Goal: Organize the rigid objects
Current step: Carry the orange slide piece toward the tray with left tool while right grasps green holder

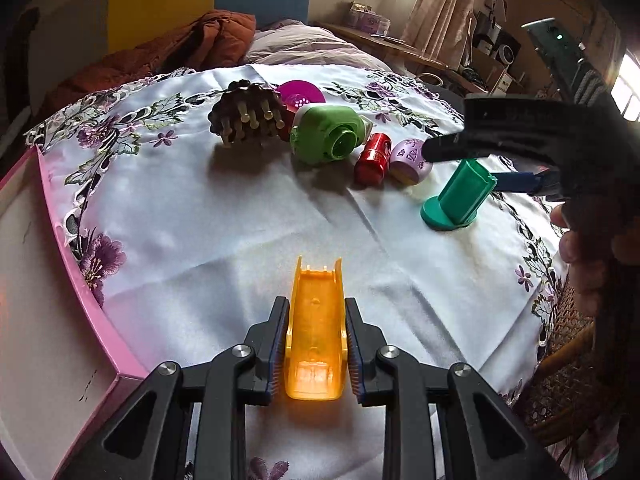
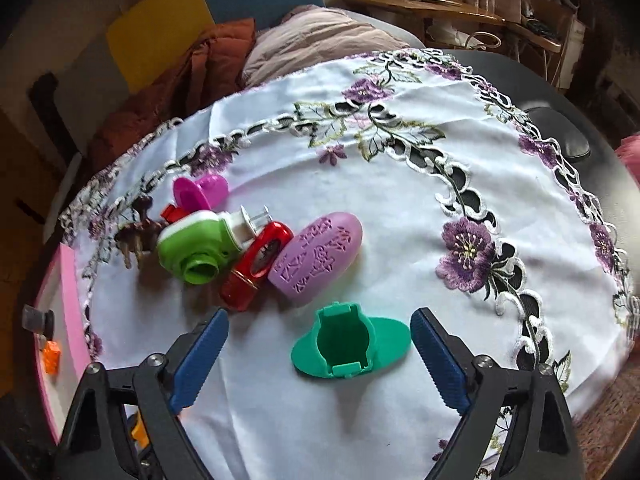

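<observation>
Left gripper (image 1: pixel 316 344) is clamped on an orange plastic channel piece (image 1: pixel 315 332), both pads pressed against its side walls, held above the white embroidered tablecloth (image 1: pixel 224 216). Pink tray (image 1: pixel 86 292) sits just to its left at the table edge.

Right gripper (image 2: pixel 320 354) has its jaws apart, blue pads (image 2: pixel 438 360) on either side of the green holder (image 2: pixel 348 346) with clear gaps, not touching it. The holder stands on its round flange on the cloth, open end up.

Behind it, a tight cluster: lilac oval case (image 2: pixel 318 258) touching the red cylinder (image 2: pixel 256 266), then the lime green piece (image 2: pixel 196 246), a magenta lid (image 2: pixel 200 192), and a brown spiky thing (image 1: pixel 246 114), probably a comb or massager; the right view is too blurred to confirm.

Something small and orange (image 2: pixel 51 356) lies in the tray.
</observation>
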Demonstrator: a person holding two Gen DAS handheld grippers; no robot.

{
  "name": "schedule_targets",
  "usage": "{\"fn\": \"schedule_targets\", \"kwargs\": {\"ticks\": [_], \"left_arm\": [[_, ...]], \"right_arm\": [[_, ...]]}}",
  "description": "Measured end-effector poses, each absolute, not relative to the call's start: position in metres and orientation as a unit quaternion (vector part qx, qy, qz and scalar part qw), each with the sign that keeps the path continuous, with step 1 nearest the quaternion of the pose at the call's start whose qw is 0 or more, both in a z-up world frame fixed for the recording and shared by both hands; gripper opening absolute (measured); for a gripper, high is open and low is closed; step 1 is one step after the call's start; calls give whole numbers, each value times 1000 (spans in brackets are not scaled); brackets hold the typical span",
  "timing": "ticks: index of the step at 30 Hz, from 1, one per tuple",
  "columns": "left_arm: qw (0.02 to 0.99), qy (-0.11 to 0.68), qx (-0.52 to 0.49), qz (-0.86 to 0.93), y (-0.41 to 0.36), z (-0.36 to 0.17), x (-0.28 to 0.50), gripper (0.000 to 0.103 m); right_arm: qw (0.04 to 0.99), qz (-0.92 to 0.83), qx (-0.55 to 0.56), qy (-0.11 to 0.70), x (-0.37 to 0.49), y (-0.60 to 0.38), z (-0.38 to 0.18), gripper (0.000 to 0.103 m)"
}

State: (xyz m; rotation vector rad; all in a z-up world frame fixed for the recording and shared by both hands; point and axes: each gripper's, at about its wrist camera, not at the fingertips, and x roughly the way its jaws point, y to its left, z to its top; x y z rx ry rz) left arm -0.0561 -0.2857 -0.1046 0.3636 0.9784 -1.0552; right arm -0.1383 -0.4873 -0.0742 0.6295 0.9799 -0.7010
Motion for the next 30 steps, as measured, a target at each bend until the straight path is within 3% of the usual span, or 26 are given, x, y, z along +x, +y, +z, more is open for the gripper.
{"fn": "schedule_targets", "kwargs": {"ticks": [1,2,20,30], "left_arm": [[738,445,165,-480,-285,-104,-56,26],[738,445,165,-479,-284,-103,-57,26],[798,424,36,-426,-180,-38,-18,26],[829,472,-26,-298,-104,-60,59,26]], "right_arm": [[773,-325,281,467,-135,-486,-79,52],[769,-328,269,478,-132,-485,-82,31],[848,-170,154,477,-89,-412,-67,30],[853,-155,146,477,-87,-408,-69,30]]}}
